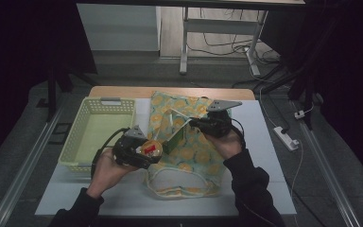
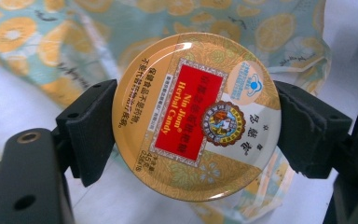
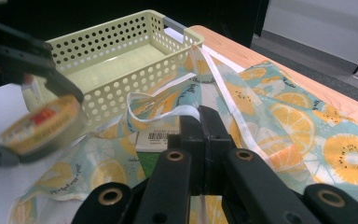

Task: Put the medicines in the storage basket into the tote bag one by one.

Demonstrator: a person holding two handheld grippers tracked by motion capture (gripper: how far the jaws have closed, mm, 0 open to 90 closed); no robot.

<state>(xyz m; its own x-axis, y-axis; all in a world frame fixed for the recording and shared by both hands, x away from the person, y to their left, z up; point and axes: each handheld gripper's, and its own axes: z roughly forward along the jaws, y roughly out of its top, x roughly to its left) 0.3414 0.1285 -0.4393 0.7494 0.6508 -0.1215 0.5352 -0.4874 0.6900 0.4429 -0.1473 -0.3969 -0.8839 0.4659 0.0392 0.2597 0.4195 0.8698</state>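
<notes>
Beside the basket [image 1: 99, 130], left fingers [image 2: 93, 126] clamp the candy tin [image 2: 196, 115]; right fingers [image 3: 200, 135] pinch the bag's edge [image 3: 186, 109].

Right claw [image 3: 200, 122] closed, pinching white strap [image 3: 186, 111] of lemon-print bag [image 3: 307, 140]. Perforated basket [image 3: 121, 60] behind. Left claw [image 3: 32, 121] grips round tin [image 3: 37, 126], blurred.

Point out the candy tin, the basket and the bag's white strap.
candy tin [image 2: 196, 114], left gripper view, on the red label in the middle of its lid.
basket [image 3: 121, 35], right gripper view, on its perforated far wall.
white strap [image 3: 163, 112], right gripper view, on the loop just ahead of the shut jaws.
</notes>
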